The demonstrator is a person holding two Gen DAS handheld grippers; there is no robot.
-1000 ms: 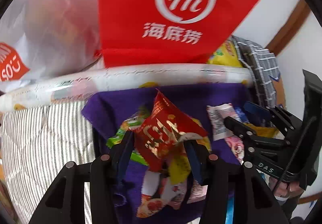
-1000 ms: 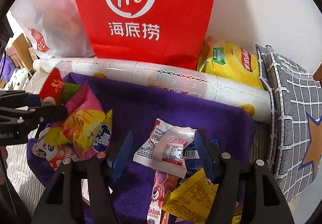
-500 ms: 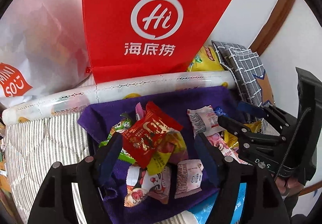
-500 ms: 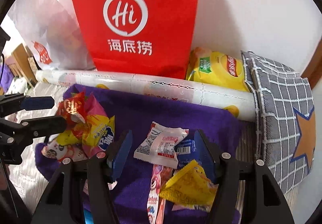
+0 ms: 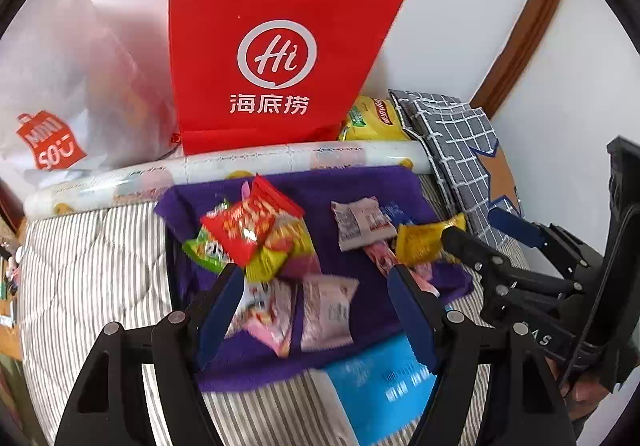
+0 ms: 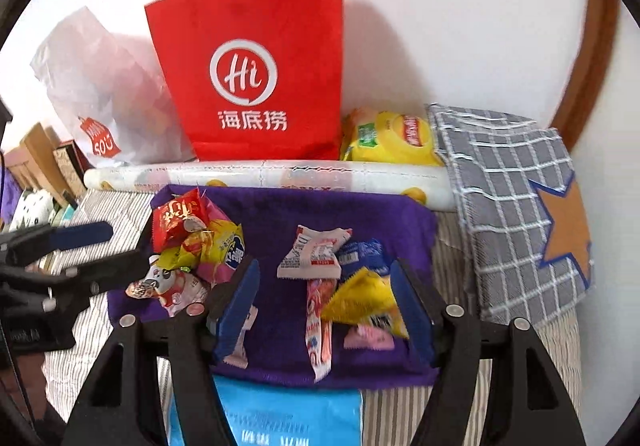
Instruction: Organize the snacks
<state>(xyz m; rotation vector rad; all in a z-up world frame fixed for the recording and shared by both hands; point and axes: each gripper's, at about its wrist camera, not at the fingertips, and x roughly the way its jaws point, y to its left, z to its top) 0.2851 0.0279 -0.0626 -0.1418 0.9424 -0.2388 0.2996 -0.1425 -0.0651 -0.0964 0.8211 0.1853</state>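
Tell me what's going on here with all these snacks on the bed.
A person is sorting snack packets on a purple cloth with two handheld tools. The left tool has just opened and now hangs empty above a heap topped by a red packet. The right tool, also opening and empty, is over a white packet and a yellow packet.

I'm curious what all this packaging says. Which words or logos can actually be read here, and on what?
"Hi" and "海底捞": red paper bag.
"MINI SO": red tag printed on the white plastic bag.
Print on the yellow chip bag, the snack packets and the blue pack: too small or blurred.
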